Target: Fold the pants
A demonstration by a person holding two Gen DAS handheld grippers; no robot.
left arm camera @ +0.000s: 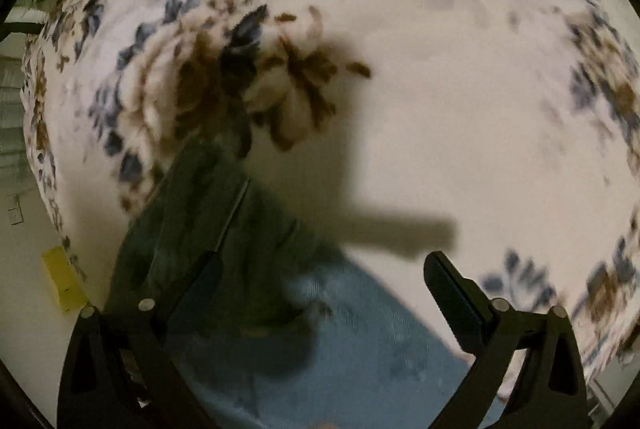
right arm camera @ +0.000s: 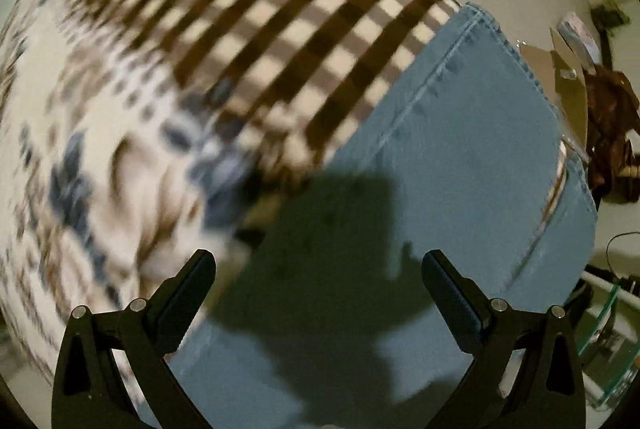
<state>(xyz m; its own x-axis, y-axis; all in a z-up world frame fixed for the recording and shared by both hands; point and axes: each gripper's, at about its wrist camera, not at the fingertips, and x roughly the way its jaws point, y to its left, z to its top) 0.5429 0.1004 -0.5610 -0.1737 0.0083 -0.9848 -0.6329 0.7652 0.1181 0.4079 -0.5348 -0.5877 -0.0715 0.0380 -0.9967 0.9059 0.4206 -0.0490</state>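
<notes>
Light blue denim pants lie flat on a bed; in the right wrist view the legs run up to the hems at the upper right. In the left wrist view the waist part of the pants lies low, partly in dark shadow, with a fold standing up at the left. My left gripper is open and empty above the pants. My right gripper is open and empty above the shadowed middle of the pants. Both views are blurred.
A white floral bedspread covers the bed. A brown and cream checked blanket lies beyond the pants. The bed's right edge drops to a floor with a brown heap and a glass table. A yellow item sits at the left.
</notes>
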